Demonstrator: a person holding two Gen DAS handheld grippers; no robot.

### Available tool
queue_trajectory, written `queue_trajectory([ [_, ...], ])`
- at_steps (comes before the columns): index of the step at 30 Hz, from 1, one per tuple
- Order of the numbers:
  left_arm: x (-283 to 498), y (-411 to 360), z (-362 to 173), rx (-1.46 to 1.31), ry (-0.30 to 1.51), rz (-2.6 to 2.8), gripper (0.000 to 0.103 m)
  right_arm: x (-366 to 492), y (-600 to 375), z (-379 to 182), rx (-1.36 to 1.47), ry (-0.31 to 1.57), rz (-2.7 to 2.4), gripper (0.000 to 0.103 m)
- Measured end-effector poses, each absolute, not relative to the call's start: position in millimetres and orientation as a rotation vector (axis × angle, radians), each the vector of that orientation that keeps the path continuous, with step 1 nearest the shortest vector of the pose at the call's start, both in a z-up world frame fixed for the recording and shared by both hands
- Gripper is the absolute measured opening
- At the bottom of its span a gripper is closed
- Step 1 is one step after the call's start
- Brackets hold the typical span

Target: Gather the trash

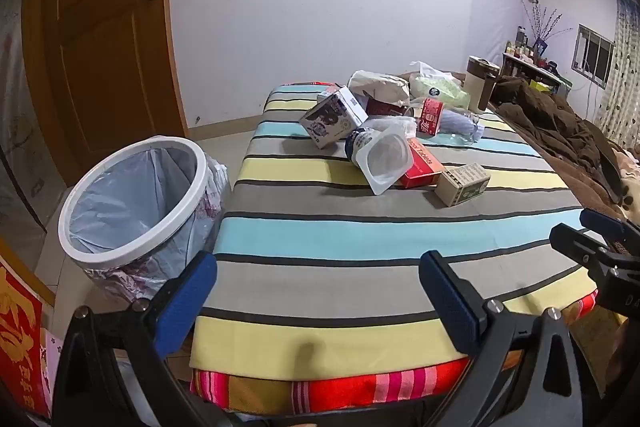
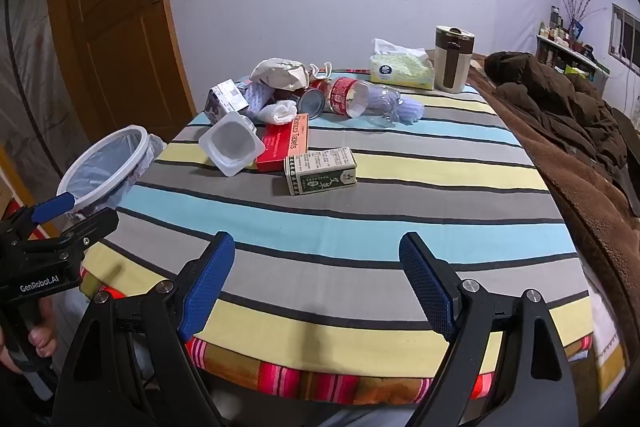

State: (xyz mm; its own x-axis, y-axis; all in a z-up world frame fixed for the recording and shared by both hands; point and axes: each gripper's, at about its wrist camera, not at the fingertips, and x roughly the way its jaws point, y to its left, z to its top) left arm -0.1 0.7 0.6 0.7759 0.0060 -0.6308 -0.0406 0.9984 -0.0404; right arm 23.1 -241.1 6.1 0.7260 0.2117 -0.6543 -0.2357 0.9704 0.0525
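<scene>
A pile of trash lies on the striped bedcover [image 2: 360, 227]: a white plastic cup [image 2: 232, 147] on its side, a red tablet box [image 2: 286, 143], a green-and-beige box [image 2: 320, 171], a clear bottle with a red label [image 2: 360, 99], a tin can [image 2: 312, 103] and a crumpled paper bag [image 2: 280, 73]. The cup [image 1: 386, 157] and the beige box [image 1: 462, 183] also show in the left wrist view. A white bin with a plastic liner [image 1: 136, 203] stands left of the bed. My left gripper [image 1: 316, 291] and right gripper [image 2: 316, 275] are open and empty above the bed's near edge.
A tissue box [image 2: 402, 71] and a beige-and-brown jug [image 2: 454, 59] stand at the bed's far end. A brown blanket [image 2: 560, 115] lies along the right side. A wooden door [image 1: 104, 35] is behind the bin. A shelf with bottles [image 2: 568, 47] stands far right.
</scene>
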Motion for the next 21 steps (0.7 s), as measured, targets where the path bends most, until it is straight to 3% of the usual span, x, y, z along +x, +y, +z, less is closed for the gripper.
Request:
queue_trajectory([
  [21,-1.8,3.2,4.0,-0.055,0.677,0.030,0.102,23.4,-239.8,7.7,-0.040,0.727,0.246,0.086],
])
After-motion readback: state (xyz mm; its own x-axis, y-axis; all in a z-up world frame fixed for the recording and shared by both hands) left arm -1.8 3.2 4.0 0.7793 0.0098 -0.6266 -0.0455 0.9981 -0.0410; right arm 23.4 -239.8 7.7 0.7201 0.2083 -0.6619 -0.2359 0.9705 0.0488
